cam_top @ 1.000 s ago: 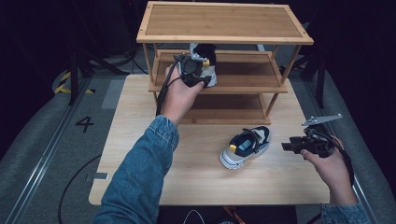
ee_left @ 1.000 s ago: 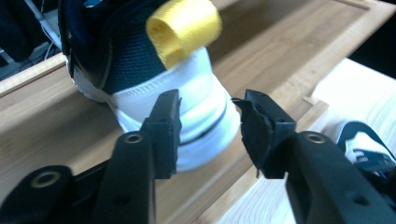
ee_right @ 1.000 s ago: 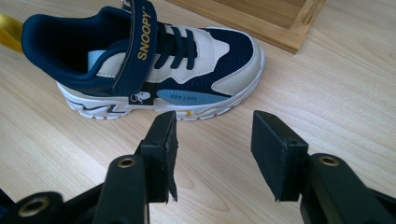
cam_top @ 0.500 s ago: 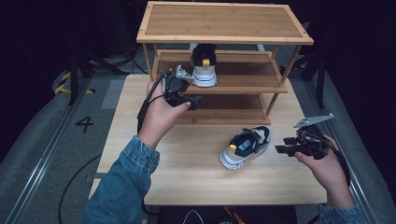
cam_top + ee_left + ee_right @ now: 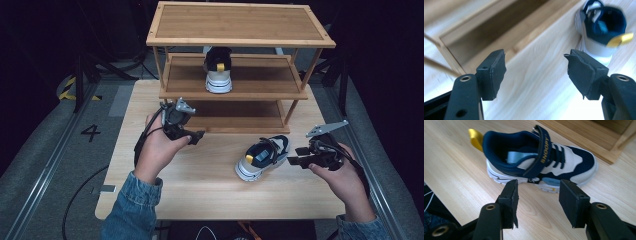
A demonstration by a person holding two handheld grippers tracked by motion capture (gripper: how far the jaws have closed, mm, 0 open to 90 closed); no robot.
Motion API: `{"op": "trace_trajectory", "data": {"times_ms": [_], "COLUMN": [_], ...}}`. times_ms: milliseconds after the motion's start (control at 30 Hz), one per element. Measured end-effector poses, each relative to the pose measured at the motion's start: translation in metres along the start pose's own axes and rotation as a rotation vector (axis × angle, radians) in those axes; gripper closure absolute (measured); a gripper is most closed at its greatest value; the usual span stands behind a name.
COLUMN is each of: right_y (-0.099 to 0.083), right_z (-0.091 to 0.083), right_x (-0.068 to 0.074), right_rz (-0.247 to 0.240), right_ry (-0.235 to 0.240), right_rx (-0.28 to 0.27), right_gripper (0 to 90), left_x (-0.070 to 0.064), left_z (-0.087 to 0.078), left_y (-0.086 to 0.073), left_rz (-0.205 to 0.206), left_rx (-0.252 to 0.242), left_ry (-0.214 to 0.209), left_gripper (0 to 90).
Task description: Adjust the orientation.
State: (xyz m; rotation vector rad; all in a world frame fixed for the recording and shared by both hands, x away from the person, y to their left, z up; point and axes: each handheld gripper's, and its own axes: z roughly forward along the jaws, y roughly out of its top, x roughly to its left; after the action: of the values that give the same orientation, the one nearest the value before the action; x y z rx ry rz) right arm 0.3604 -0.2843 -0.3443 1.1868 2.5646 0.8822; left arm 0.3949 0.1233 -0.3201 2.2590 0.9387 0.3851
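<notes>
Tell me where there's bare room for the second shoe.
Middle shelf: bare boards on either side of the shoe on it. Top shelf: bare. Crowded: table front, between the loose shoe and the right hand-held gripper.

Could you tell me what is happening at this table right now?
A person is putting a pair of small navy and white shoes onto a wooden shoe rack. One shoe already stands on the middle shelf. The left hand-held gripper is open and empty, over the table in front of the rack. The right hand-held gripper, also open, points at the second shoe lying on the table, close beside it but not yet gripping it.
</notes>
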Motion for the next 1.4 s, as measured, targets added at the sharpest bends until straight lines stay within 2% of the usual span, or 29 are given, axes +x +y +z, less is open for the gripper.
{"op": "trace_trajectory", "data": {"times_ms": [167, 200, 300, 533, 667, 800, 833, 900, 1100, 1300, 1400], "right_y": [0.008, 0.010, 0.016, 0.029, 0.037, 0.044, 0.046, 0.049, 0.057, 0.060, 0.060], "right_z": [0.002, 0.003, 0.007, 0.024, 0.036, 0.044, 0.047, 0.052, 0.063, 0.071, 0.069], "right_x": [0.012, 0.015, 0.023, 0.040, 0.051, 0.059, 0.061, 0.064, 0.068, 0.071, 0.069], "right_rz": [-0.037, -0.046, -0.074, -0.128, -0.164, -0.193, -0.205, -0.219, -0.246, -0.272, -0.266], "right_ry": [0.031, 0.039, 0.060, 0.102, 0.121, 0.135, 0.150, 0.166, 0.134, 0.122, 0.120], "right_rx": [-0.006, -0.006, -0.001, 0.004, 0.014, 0.020, 0.016, 0.011, 0.003, 0.017, 0.022], "right_gripper": [53.1, 53.4, 54.2, 56.4, 56.6, 58.0, 58.8, 61.9, 69.9, 88.0, 89.3], "left_x": [0.001, 0.002, 0.008, 0.016, 0.021, 0.023, 0.024, 0.024, 0.026, 0.026, 0.027], "left_z": [0.008, 0.010, 0.014, 0.019, 0.020, 0.023, 0.024, 0.024, 0.021, 0.018, 0.018], "left_y": [-0.023, -0.027, -0.036, -0.055, -0.065, -0.073, -0.076, -0.081, -0.092, -0.098, -0.099], "left_rz": [-0.030, -0.041, -0.031, -0.048, -0.076, -0.070, -0.069, -0.085, -0.102, -0.108, -0.111], "left_rx": [0.041, 0.054, 0.097, 0.160, 0.179, 0.188, 0.186, 0.188, 0.212, 0.215, 0.212], "left_ry": [-0.018, -0.016, 0.013, 0.002, 0.004, -0.024, -0.042, -0.058, -0.037, -0.042, -0.041], "left_gripper": [30.5, 30.5, 30.5, 29.3, 29.0, 28.7, 28.7, 28.2, 28.1, 28.2, 28.3]}}
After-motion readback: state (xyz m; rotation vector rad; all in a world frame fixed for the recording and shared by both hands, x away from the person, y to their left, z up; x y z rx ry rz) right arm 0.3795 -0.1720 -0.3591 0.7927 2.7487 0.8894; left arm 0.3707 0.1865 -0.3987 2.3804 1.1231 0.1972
